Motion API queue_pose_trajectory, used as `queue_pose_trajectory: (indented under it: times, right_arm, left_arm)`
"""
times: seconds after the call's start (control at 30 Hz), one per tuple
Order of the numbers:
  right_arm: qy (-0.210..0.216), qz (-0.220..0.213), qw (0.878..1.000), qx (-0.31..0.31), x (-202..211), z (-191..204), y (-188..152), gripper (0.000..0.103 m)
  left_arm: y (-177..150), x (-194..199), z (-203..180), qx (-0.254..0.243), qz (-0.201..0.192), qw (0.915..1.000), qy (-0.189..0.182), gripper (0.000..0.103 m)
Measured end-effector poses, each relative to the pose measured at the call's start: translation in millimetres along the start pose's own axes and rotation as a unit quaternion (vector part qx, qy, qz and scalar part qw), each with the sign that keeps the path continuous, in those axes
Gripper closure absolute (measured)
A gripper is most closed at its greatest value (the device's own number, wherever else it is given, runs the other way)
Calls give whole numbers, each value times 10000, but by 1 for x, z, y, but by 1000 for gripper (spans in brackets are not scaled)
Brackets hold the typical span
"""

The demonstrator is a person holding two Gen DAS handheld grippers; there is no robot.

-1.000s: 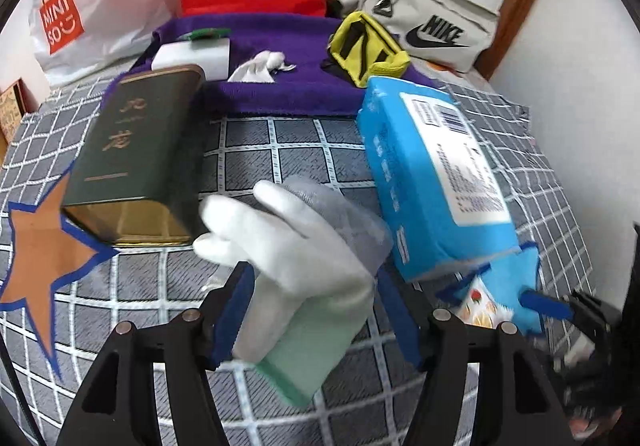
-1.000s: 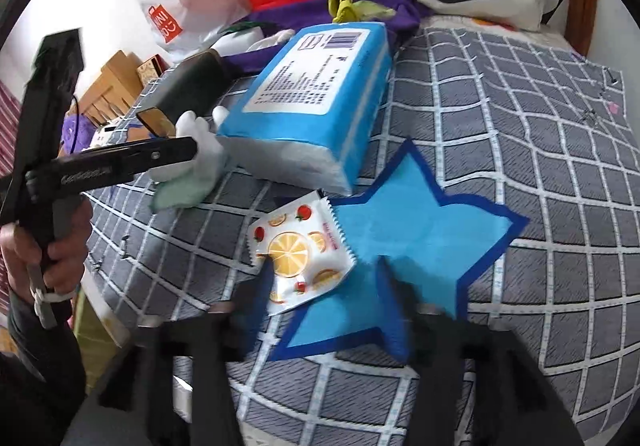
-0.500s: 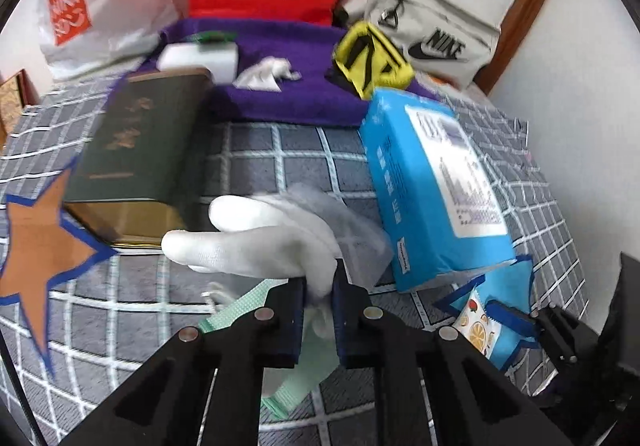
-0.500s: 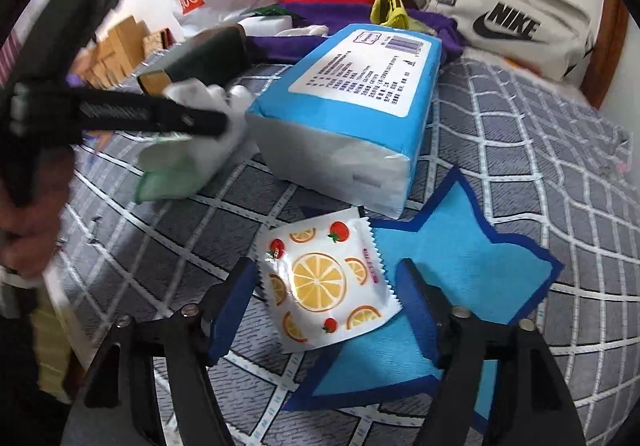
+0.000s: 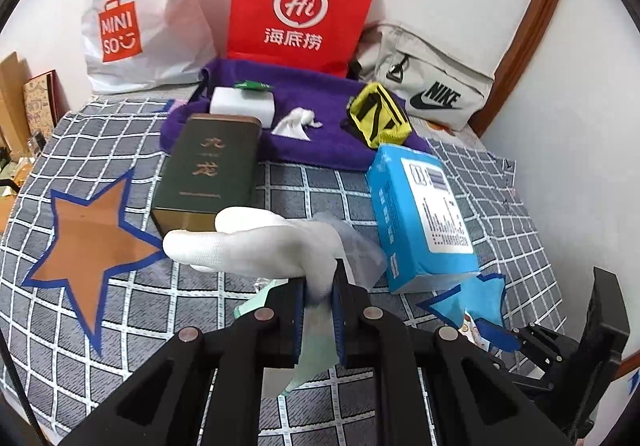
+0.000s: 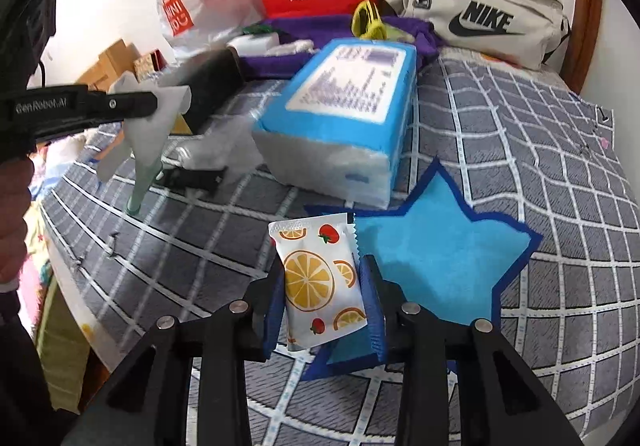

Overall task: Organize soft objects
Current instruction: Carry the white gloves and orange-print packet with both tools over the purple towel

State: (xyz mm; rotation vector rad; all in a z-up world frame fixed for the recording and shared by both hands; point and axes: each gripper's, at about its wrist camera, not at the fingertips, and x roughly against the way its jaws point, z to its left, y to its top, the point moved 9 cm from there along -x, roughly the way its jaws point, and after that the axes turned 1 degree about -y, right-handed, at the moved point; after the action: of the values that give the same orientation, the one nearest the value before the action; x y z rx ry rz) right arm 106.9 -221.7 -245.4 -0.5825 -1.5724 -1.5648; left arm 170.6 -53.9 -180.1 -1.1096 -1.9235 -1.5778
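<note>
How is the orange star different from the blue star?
The orange star lies bare, with nothing on it, while the blue star has the blue tissue pack resting on one tip. The orange star sits beside the dark green tin; the blue star sits under the fruit-print packet. Both lie flat on the checked cloth and have dark blue borders.

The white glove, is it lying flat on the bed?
No, the white glove hangs lifted, pinched in the shut left gripper.
</note>
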Motion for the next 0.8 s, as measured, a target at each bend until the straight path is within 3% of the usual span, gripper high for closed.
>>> queue_pose_trajectory:
  times: [0.37,0.8]
  right_arm:
    - [138,-419,9990,116,39,10,46,68]
    - [98,-909,9955,231,56,11,123,68]
  left_arm:
    - [23,25,1,-62,-260,9996,88,91]
    - [91,48,-6,-331,-655,9971,180,91]
